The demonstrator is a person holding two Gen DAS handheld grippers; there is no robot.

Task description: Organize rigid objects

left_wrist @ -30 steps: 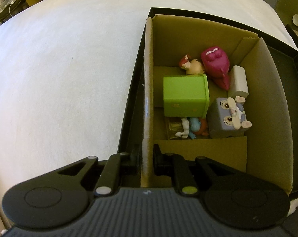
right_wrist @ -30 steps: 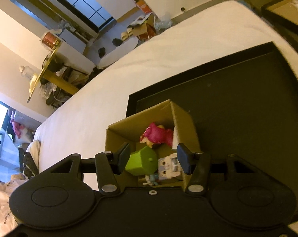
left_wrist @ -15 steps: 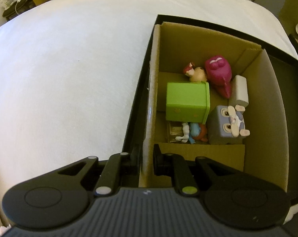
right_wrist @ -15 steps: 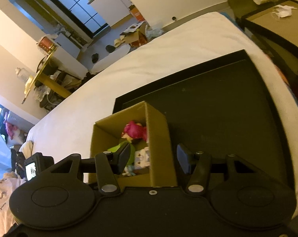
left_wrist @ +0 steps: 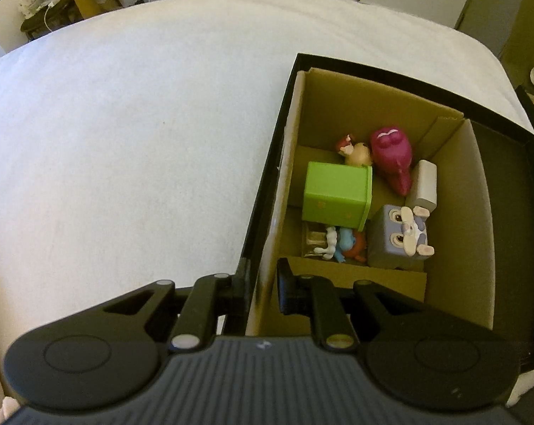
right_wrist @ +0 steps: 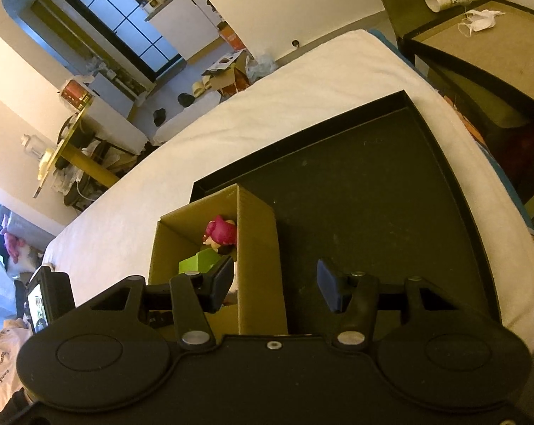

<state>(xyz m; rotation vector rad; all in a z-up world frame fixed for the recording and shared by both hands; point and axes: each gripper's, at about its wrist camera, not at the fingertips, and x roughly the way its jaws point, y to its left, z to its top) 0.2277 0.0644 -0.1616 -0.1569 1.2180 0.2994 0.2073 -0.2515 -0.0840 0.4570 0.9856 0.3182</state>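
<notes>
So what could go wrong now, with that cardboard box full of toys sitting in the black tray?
The left hand-held gripper straddles the open brown cardboard box's thin wall and its jaws are opening; if they catch on leaving, the box could tip or slide in the shallow black tray. The green plastic cube rests tilted on small figures, so a jolt could shift it. The tray lies on soft white bedding, hardly a firm base.
</notes>
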